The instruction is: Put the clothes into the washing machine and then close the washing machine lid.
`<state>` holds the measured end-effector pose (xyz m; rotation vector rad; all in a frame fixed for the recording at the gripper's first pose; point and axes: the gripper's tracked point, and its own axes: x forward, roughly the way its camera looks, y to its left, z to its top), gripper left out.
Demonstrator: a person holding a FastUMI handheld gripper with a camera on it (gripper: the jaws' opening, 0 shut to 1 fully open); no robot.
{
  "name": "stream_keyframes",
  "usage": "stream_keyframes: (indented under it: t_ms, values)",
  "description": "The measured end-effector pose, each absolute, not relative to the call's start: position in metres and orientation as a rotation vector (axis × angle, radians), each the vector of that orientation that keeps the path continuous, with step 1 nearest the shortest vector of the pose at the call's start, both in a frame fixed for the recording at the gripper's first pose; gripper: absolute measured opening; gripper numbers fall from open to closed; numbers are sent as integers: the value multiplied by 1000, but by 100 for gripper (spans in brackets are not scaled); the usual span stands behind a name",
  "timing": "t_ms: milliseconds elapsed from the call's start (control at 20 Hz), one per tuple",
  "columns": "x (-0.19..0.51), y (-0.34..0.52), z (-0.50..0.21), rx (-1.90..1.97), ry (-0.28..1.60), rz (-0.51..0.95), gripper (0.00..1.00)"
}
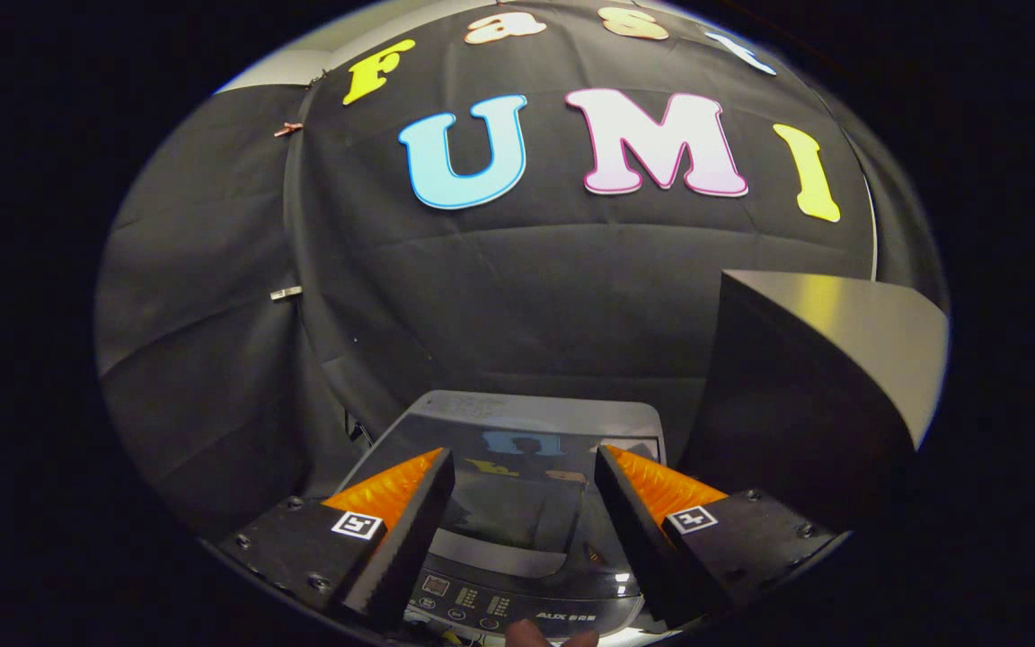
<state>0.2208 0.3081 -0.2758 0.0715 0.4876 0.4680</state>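
The gripper (525, 503) jaws stand wide apart, holding nothing. Below and between them sits the grey top-loading washing machine (526, 431) (glossy dark lid (517, 503) down, control panel nearest).

Washing machine (517, 503): grey body, glossy dark lid (522, 476), black control panel (517, 611) with small pale markings, at lower centre. Box (814, 377), right of centre: dark side, lighter grey top. Booth wall cloth (212, 341): plain black. Gripper (525, 512), fingers spread: each base carries a black-and-white square marker.
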Motion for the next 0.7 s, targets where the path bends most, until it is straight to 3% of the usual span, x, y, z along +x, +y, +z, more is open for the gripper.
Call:
stream_keyframes:
  t_ms: [700]
  values:
    - [186,286,-138,72,313,457,99]
